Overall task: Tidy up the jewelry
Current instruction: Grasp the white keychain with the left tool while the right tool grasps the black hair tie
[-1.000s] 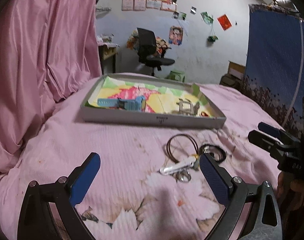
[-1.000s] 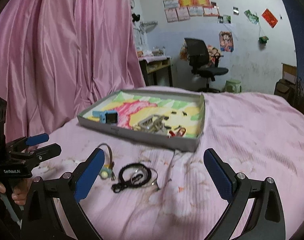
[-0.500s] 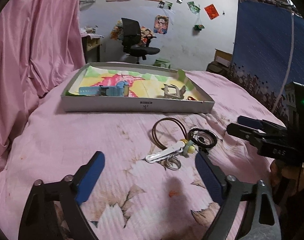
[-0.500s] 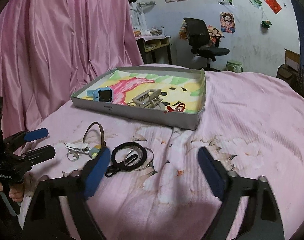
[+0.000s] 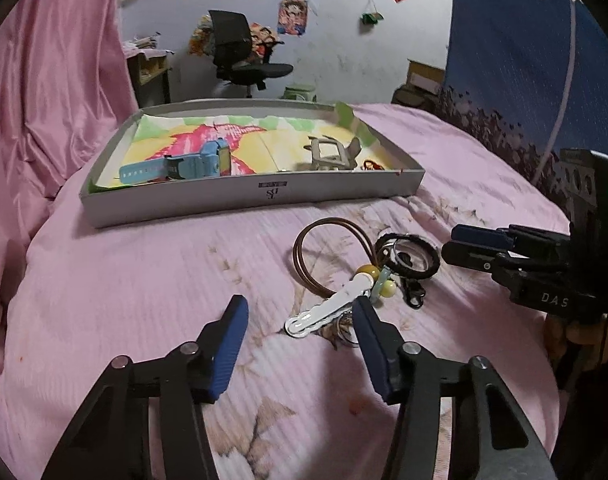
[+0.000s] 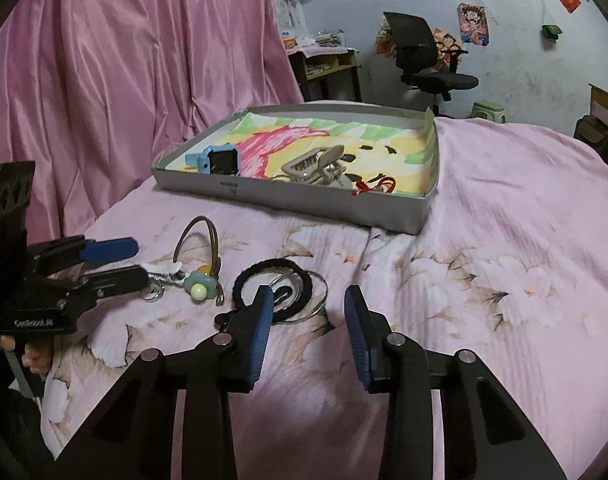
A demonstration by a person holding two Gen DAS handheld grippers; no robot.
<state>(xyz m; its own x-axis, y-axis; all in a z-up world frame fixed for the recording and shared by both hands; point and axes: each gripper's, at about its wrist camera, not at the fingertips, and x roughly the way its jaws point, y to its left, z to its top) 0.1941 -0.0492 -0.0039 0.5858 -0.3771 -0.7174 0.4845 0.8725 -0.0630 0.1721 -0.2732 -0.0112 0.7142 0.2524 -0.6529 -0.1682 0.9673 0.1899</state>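
Jewelry pile sits centre frame on pink bedspread (image 5: 144,280): white hair clip (image 5: 328,312), brown cord loop (image 5: 324,256), black braided ring (image 6: 276,284). Grey tray (image 5: 244,196) w/ blue watch (image 5: 176,166) upper centre. Left gripper (image 5: 300,316) jaws just been closing, nothing pinched, right tip beside clip. Right gripper (image 6: 306,312) also closing, still apart, empty, left tip over black ring.

The left claw's right finger (image 5: 370,332) covers part of the metal ring (image 5: 346,330) beside the white hair clip (image 5: 328,310). In the right wrist view the left claw (image 6: 120,264) hides that clip's far end. The red item (image 6: 374,186) in the tray (image 6: 304,204) is too small to identify. Both claws' handles are cut off by the picture edges.
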